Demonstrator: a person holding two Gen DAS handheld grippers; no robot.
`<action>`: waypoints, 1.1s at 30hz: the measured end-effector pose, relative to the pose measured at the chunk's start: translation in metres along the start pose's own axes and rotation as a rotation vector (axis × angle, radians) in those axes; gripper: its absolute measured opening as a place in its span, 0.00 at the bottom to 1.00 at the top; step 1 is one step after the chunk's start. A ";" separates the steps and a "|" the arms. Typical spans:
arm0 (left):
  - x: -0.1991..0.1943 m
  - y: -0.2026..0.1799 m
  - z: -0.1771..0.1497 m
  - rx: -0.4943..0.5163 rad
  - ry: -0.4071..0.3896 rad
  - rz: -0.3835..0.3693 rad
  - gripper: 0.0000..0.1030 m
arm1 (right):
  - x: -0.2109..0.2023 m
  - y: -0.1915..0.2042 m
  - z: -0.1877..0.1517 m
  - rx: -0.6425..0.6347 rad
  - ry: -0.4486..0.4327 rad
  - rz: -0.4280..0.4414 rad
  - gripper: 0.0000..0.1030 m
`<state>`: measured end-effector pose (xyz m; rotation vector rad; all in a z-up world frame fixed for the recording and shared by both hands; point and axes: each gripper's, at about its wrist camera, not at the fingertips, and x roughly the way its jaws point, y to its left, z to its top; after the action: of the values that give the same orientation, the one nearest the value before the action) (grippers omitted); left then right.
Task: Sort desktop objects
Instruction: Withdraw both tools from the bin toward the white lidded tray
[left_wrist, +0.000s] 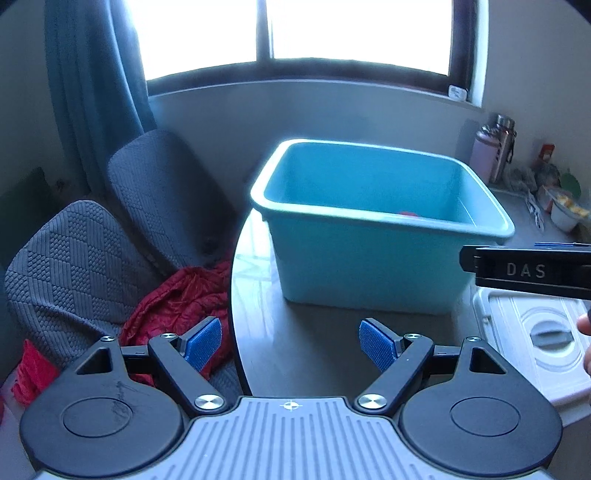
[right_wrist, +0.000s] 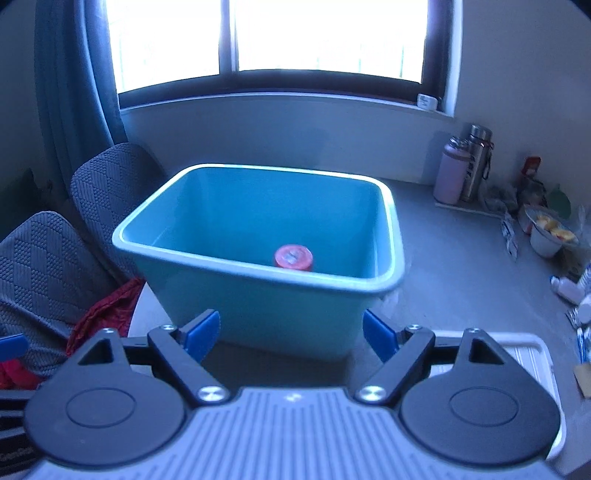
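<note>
A teal plastic bin (left_wrist: 369, 266) stands on the grey table, also in the right wrist view (right_wrist: 258, 306). A red round-lidded item (right_wrist: 293, 257) lies on its floor; only a red sliver (left_wrist: 408, 214) shows in the left view. My left gripper (left_wrist: 291, 345) is open and empty, low over the table's left edge in front of the bin. My right gripper (right_wrist: 291, 336) is open and empty, higher, just before the bin's near wall. Its black body marked DAS (left_wrist: 528, 271) shows at the right of the left view.
A white lidded box (left_wrist: 532, 343) lies on the table at the right, also under the right gripper (right_wrist: 532, 354). Two grey chairs (left_wrist: 92, 258) with red cloth (left_wrist: 181, 306) stand left. Bottles (right_wrist: 461, 173), a bowl (right_wrist: 550, 236) and small clutter line the counter at far right.
</note>
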<state>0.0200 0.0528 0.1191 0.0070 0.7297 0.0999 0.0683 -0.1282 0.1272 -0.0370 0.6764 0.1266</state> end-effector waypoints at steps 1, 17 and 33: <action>-0.001 -0.002 -0.003 0.005 0.003 -0.001 0.82 | -0.003 -0.004 -0.004 0.005 0.004 -0.005 0.82; -0.023 -0.054 -0.048 0.075 0.033 -0.067 0.82 | -0.044 -0.052 -0.065 0.036 0.044 -0.062 0.82; -0.006 -0.119 -0.076 0.143 0.104 -0.159 0.82 | -0.054 -0.106 -0.115 0.099 0.124 -0.151 0.82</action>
<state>-0.0245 -0.0679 0.0620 0.0803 0.8369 -0.1050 -0.0312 -0.2480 0.0705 -0.0006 0.8006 -0.0552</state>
